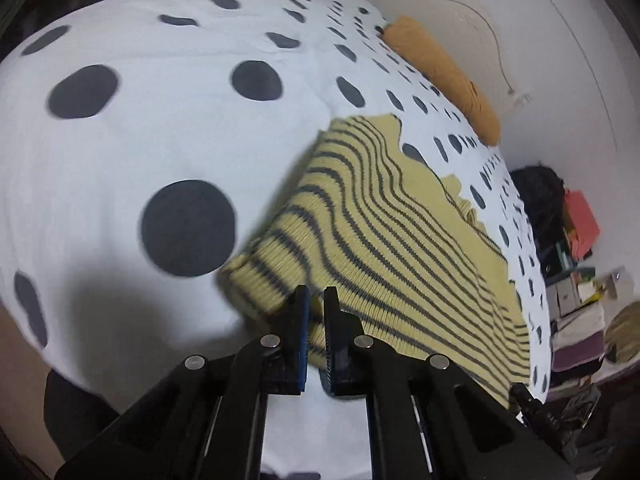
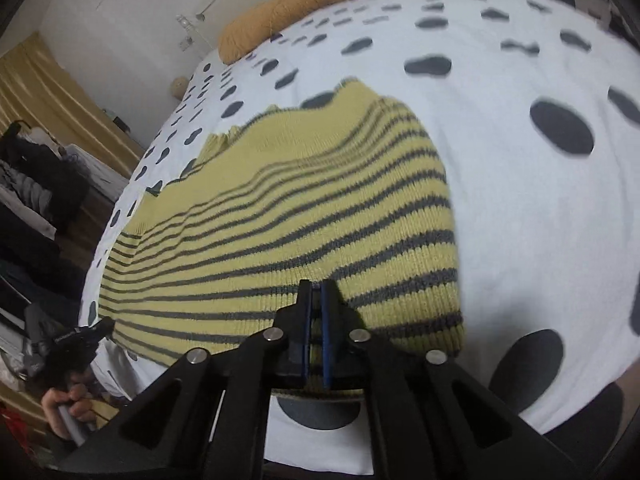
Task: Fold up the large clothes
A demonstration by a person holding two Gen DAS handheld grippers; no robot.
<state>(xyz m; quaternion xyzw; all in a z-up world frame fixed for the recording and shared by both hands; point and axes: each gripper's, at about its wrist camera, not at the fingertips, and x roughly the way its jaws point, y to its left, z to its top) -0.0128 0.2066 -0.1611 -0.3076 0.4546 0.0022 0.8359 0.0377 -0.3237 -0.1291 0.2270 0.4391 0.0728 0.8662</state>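
sweater: a yellow knit sweater (image 1: 400, 232) with thin dark grey stripes lies spread flat on the bed, near its front edge; in the left wrist view it runs from the centre toward 4 o'clock, in the right wrist view (image 2: 288, 216) from the centre toward 8 o'clock
hem: the ribbed bottom edge is the part nearest both cameras, at 6 o'clock in each view
left gripper: the left gripper (image 1: 316, 300) sits at the hem's corner, jaws drawn nearly together and pinching a fold of the yellow knit; it also shows small at 8 o'clock in the right wrist view (image 2: 80, 336)
right gripper: the right gripper (image 2: 316, 292) is on the hem near the opposite corner, jaws pressed close with a strip of striped knit pinched between them; its tip shows at 4 o'clock in the left wrist view
hand: a person's hand (image 2: 68, 404) grips the left gripper's handle, at 8 o'clock in the right wrist view
bed cover: white bed cover (image 1: 160, 140) with big dark grey dots lies under the sweater and fills most of both views
bolster: an orange-brown bolster pillow (image 1: 444, 76) lies along the bed's far edge by the wall, at 1 o'clock from the sweater in the left wrist view, well apart from it
curtain: a yellow curtain (image 2: 44, 100) hangs at 9 o'clock in the right wrist view
clutter: boxes and dark clothes (image 1: 568, 248) are piled beside the bed at 3 o'clock in the left wrist view
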